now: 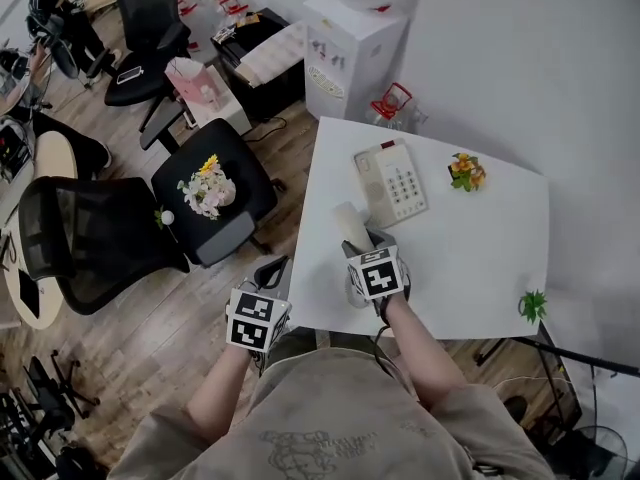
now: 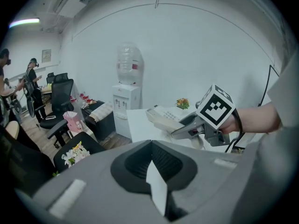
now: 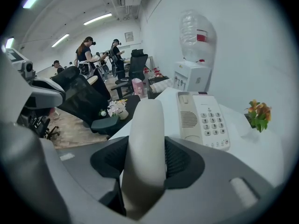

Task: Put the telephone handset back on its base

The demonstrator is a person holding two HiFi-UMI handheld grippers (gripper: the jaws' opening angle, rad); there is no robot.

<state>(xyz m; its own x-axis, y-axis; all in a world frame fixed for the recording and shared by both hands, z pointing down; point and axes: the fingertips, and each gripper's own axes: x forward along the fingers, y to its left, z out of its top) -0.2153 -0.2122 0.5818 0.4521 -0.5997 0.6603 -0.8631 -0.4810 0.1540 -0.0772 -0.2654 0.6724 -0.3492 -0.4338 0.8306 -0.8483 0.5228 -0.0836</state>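
Observation:
The beige telephone base [image 1: 392,181] with its keypad lies on the white table [image 1: 470,258], and its cradle side on the left is bare. My right gripper [image 1: 362,243] is shut on the off-white handset [image 1: 350,224], which it holds above the table just short of the base's near left corner. In the right gripper view the handset [image 3: 145,134] stands between the jaws, with the base [image 3: 201,118] ahead and to the right. My left gripper [image 1: 270,270] hangs off the table's left edge over the floor, shut and holding nothing, and points toward the base [image 2: 163,117].
A small pot of orange flowers [image 1: 465,171] stands right of the base. A green plant [image 1: 532,305] sits at the table's right edge. A water dispenser [image 1: 350,53] is behind the table. A black chair [image 1: 210,188] holding a bouquet stands left of it. People stand far off.

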